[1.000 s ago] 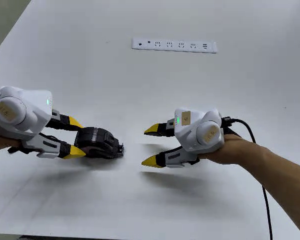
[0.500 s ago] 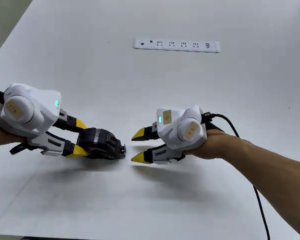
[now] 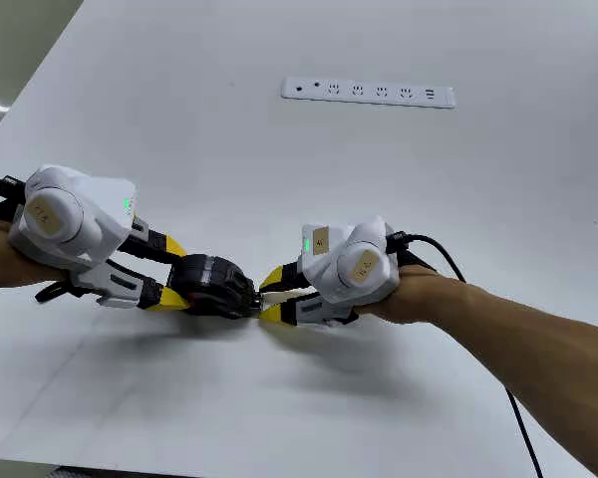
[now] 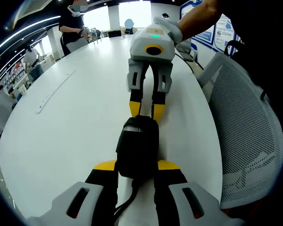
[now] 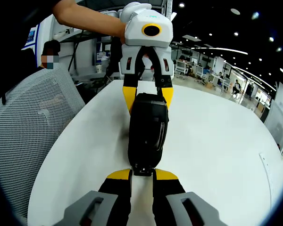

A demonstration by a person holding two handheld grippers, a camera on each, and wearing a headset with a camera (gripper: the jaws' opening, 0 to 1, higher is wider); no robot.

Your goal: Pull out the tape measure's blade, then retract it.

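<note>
A white table (image 3: 279, 149) with a black tape measure (image 3: 214, 287) lying on it at the near left. The left gripper (image 3: 171, 272) clamps the case between its yellow-tipped jaws. The right gripper (image 3: 270, 296) faces it from the right, jaws drawn almost together on the pale blade tip (image 3: 277, 296) just out of the case mouth. A white power strip (image 3: 368, 92) lies well apart at the far side.

The left gripper view looks along the case to the right gripper (image 4: 146, 110) beyond, with a grey mesh chair (image 4: 245, 122) beside the table. The right gripper view shows the case mouth right at its own jaw tips
</note>
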